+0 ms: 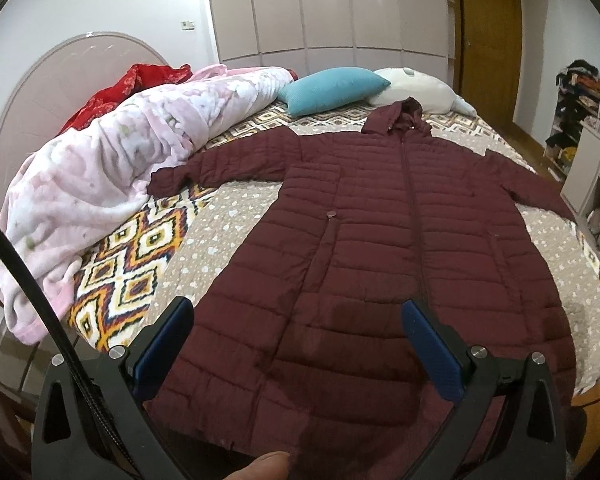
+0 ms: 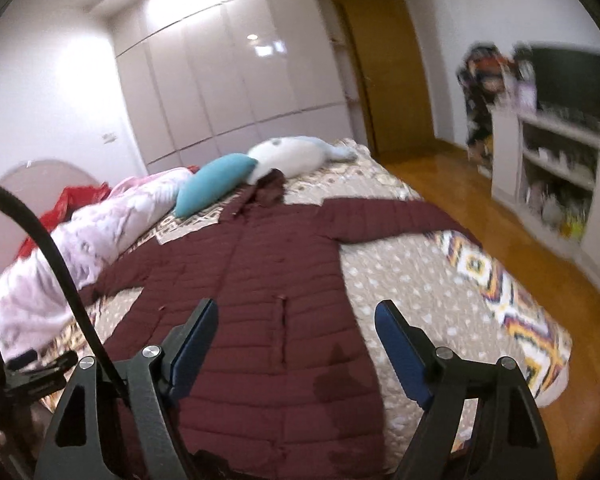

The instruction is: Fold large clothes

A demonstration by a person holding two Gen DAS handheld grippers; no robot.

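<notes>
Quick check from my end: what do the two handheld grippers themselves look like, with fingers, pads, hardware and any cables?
Both match: the left gripper and right gripper have black angular fingers with triangular cutouts, blue pads on the inner faces and round silver pivot bolts. A black ribbed cable arcs past each one's left side.

The left wrist view sits at the foot of the bed (image 1: 228,216), above the hem of the coat (image 1: 360,240), angled down along its length toward the hood and the wardrobe (image 1: 332,8). The right wrist view looks from the same end, further toward the coat's right side and angled less steeply, taking in the floor (image 2: 452,200) and the shelf unit (image 2: 552,168). Both views share the coat, the blue cushion (image 1: 332,88), the pink blanket (image 1: 112,160), the wardrobe and the door (image 1: 488,32).
</notes>
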